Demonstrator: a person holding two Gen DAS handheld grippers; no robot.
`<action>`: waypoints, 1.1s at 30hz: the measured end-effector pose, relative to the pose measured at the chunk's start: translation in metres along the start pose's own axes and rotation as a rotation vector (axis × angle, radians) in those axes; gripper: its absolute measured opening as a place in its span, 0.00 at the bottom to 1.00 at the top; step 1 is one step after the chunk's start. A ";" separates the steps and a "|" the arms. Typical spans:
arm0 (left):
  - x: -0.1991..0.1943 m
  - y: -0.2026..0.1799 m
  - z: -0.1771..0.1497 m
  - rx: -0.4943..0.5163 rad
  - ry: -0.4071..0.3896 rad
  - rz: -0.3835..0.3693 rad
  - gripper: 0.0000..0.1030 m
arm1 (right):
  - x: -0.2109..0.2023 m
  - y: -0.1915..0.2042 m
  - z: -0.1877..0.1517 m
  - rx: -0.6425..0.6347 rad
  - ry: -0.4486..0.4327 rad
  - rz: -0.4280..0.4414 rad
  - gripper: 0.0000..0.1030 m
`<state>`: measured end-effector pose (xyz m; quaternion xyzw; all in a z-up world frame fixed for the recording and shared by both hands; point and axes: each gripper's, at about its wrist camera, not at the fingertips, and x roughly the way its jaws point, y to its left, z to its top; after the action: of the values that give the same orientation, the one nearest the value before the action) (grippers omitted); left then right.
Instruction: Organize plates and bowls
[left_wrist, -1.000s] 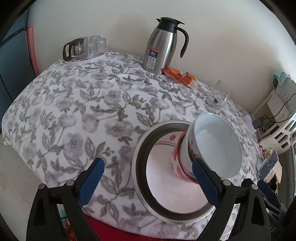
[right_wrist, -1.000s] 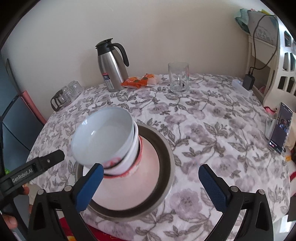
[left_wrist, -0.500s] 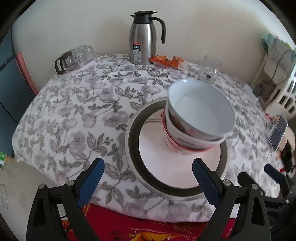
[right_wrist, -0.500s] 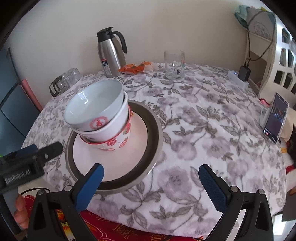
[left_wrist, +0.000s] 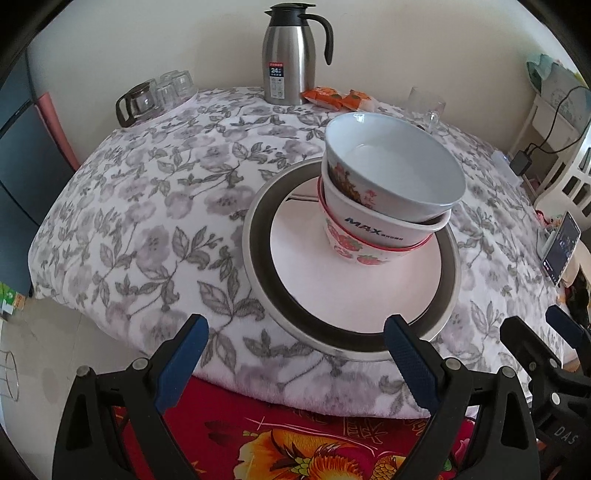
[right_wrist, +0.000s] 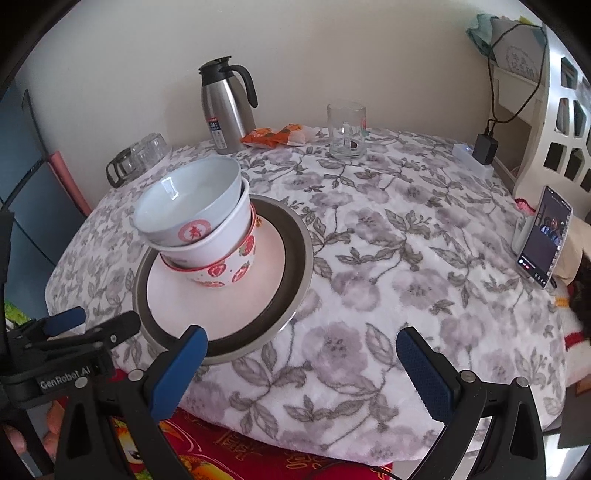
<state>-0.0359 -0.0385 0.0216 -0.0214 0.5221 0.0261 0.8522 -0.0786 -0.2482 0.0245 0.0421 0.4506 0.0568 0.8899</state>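
Note:
Three nested bowls (left_wrist: 384, 206) stand tilted on a pink plate (left_wrist: 332, 273) that lies in a dark-rimmed plate (left_wrist: 255, 236) near the table's front edge. The top bowl is white-blue, the bottom one has strawberries. The stack also shows in the right wrist view (right_wrist: 207, 229). My left gripper (left_wrist: 295, 354) is open and empty, just off the table's front edge before the plates. My right gripper (right_wrist: 299, 365) is open and empty, to the right of the plates; the left gripper (right_wrist: 74, 332) shows at its left.
A steel thermos jug (left_wrist: 291, 55), orange snack packets (left_wrist: 336, 98), a glass mug (right_wrist: 347, 131) and a glass teapot with cups (left_wrist: 155, 94) stand along the far edge. A phone (right_wrist: 543, 236) leans at the right. A white shelf (right_wrist: 554, 110) stands beyond it.
Both grippers have drawn back from the bowl stack toward the table's front edge. The bowls now rest on the plates, free of both grippers.

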 end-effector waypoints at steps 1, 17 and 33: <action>0.000 0.001 -0.001 -0.008 0.001 0.001 0.93 | 0.000 -0.001 0.000 0.001 0.002 -0.002 1.00; 0.001 -0.003 -0.010 -0.011 0.024 0.025 0.93 | -0.005 -0.013 -0.006 0.001 0.010 0.004 1.00; 0.001 -0.003 -0.011 -0.012 0.022 0.034 0.93 | -0.005 -0.012 -0.006 -0.002 0.011 0.016 1.00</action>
<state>-0.0455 -0.0417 0.0157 -0.0180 0.5316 0.0434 0.8457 -0.0857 -0.2606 0.0231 0.0443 0.4549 0.0647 0.8871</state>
